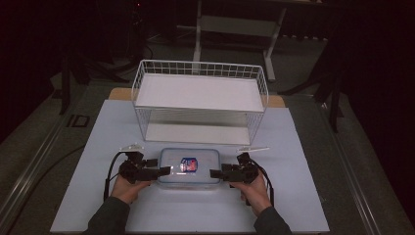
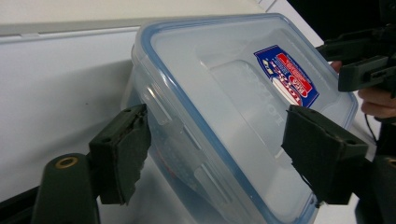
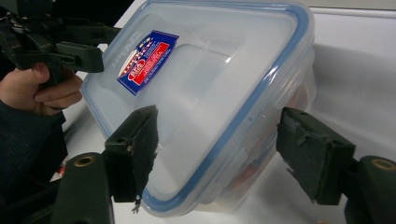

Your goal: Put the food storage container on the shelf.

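A clear plastic container (image 1: pixel 189 167) with a blue-rimmed lid lies flat on the bench (image 1: pixel 303 196), near its front edge and about midway across. A red, white and blue label (image 1: pixel 189 164) sits on the lid, slightly toward the 3 o'clock side of centre. Through the wall, in the right gripper view, something reddish shows inside the container (image 3: pixel 205 107), too blurred to name.

The left hand-held gripper (image 1: pixel 164 171) meets the box from 9 o'clock, its tips at the short end. In the left gripper view its jaws stand spread, one pad (image 2: pixel 122 149) beside the side wall and the other over the lid (image 2: pixel 224 102), with the box's corner between them; whether either pad touches, I cannot tell. The right hand-held gripper (image 1: pixel 216 173) comes in from 3 o'clock at the opposite short end. Its jaws are likewise spread in the right gripper view, one pad (image 3: pixel 135 149) over the lid, the other (image 3: pixel 313 154) beside the wall, apart from the plastic.

A hand (image 1: pixel 128 188) and dark sleeve hold each tool from 6 o'clock.

At 12 o'clock from the container, just behind it, stands a white wire rack (image 1: pixel 200 100) with two shelves.
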A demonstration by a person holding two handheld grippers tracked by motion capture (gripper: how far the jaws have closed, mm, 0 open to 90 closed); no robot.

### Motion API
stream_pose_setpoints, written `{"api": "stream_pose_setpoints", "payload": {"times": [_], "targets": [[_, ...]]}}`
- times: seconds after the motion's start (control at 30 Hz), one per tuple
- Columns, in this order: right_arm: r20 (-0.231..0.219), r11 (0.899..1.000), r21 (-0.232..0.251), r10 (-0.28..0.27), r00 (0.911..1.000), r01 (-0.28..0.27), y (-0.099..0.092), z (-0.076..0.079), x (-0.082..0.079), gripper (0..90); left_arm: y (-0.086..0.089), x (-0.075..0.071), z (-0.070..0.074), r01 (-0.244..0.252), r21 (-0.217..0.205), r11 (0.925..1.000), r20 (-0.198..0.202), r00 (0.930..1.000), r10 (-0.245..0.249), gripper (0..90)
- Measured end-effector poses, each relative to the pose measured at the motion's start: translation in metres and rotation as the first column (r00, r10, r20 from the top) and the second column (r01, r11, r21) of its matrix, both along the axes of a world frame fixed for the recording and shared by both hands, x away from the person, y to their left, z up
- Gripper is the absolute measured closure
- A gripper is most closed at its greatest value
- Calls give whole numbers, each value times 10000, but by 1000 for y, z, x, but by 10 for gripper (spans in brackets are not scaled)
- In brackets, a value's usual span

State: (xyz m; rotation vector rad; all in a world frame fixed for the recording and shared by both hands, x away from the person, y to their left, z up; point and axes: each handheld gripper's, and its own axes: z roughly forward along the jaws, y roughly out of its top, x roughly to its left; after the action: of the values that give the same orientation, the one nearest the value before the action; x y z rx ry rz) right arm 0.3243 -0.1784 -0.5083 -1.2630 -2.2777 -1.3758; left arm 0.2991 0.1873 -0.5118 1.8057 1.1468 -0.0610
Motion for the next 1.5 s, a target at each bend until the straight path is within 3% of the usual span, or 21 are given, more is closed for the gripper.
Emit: {"api": "stream_pose_setpoints", "payload": {"times": [0.37, 0.4, 0.43, 0.47, 0.57, 0.77, 1.0, 1.1, 1.13, 1.2, 1.33, 1.5], "targets": [[-384, 9993, 347, -95, 9992, 108, -5, -2, 2, 339, 4, 3, -5, -94, -646, 9979, -840, 9965, 39, 233], [-366, 9994, 325, -104, 9993, 116, -5, -2, 1, 362, 6, 4, -7, -72, -838, 9965, -1122, 9937, -22, 236], [-366, 9994, 325, -104, 9993, 116, -5, -2, 1, 362, 6, 4, -7, -72, -838, 9965, -1122, 9937, -22, 246], [-313, 9994, 342, -55, 9995, 66, -8, 0, 1, 413, 8, 4, -8, 6, -1131, 9936, -1398, 9900, -165, 266], [-423, 9988, 486, 24, 9991, -3, -11, 0, -1, 452, 8, 3, -7, 43, -1124, 9937, -1343, 9907, -195, 290], [-218, 9986, 516, 92, 9997, -81, -13, 5, -7, 524, 15, -8, 0, 174, -1137, 9934, -1042, 9941, -294, 381], [-240, 9983, 573, 128, 9996, -114, -15, 8, -14, 567, 16, -17, 5, 374, -867, 9955, -648, 9970, -431, 436], [-196, 9984, 531, 202, 9996, -191, -14, 8, -14, 543, 16, -18, 5, 335, -848, 9958, -607, 9974, -387, 436], [-9, 9989, 397, 254, 9997, -253, -13, 7, -14, 505, 16, -18, 5, 284, -899, 9955, -646, 9973, -343, 436], [-141, 9990, 354, 285, 9995, -280, -11, 5, -13, 444, 15, -20, 6, 359, -812, 9961, -524, 9978, -402, 436], [-508, 9962, 783, 428, 9978, -387, -11, 1, -11, 456, 14, -23, 7, 349, -670, 9971, -420, 9984, -378, 437], [-502, 9965, 737, 438, 9978, -400, -12, 3, -14, 481, 11, -29, 10, 367, -359, 9987, -169, 9992, -373, 441]]}}
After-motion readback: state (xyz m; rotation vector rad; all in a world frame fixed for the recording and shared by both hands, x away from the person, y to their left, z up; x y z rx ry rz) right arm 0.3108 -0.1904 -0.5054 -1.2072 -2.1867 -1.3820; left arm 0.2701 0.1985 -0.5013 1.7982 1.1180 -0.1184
